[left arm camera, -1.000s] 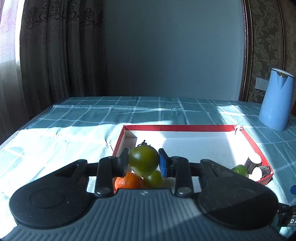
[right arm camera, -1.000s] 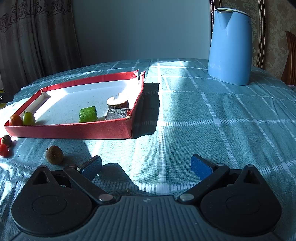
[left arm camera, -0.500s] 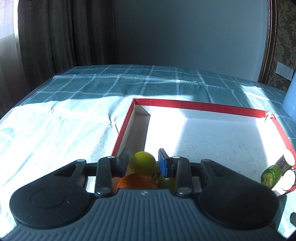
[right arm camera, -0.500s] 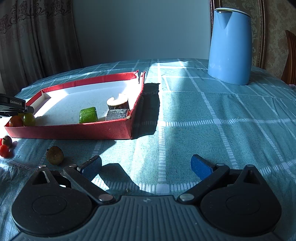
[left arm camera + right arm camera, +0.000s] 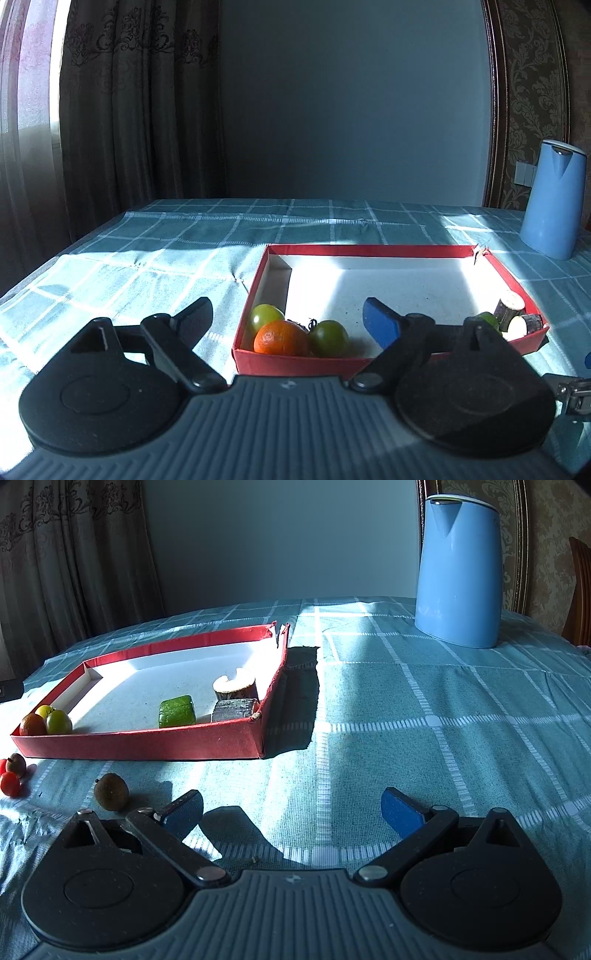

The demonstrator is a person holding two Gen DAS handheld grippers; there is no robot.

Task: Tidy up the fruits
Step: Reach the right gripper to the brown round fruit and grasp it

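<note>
A red-walled tray (image 5: 369, 250) with a white floor lies on the checked tablecloth. In its near left corner sit an orange (image 5: 280, 338) and two green tomatoes (image 5: 329, 338) (image 5: 266, 315). My left gripper (image 5: 288, 319) is open and empty, just in front of that corner. In the right wrist view the tray (image 5: 147, 744) holds the same fruits (image 5: 46, 720), a green block (image 5: 176, 710) and two wood pieces (image 5: 234, 688). My right gripper (image 5: 291, 810) is open and empty above the cloth.
A brown kiwi-like fruit (image 5: 110, 792), a small brown fruit (image 5: 15, 764) and a red tomato (image 5: 9, 783) lie on the cloth outside the tray. A blue kettle (image 5: 458, 572) stands at the back right. A wooden chair (image 5: 580, 590) is at the far right.
My left gripper opened and let go of the green tomato, which now rests in the tray's corner beside the orange. The gripper has pulled back. The right gripper has not moved.
</note>
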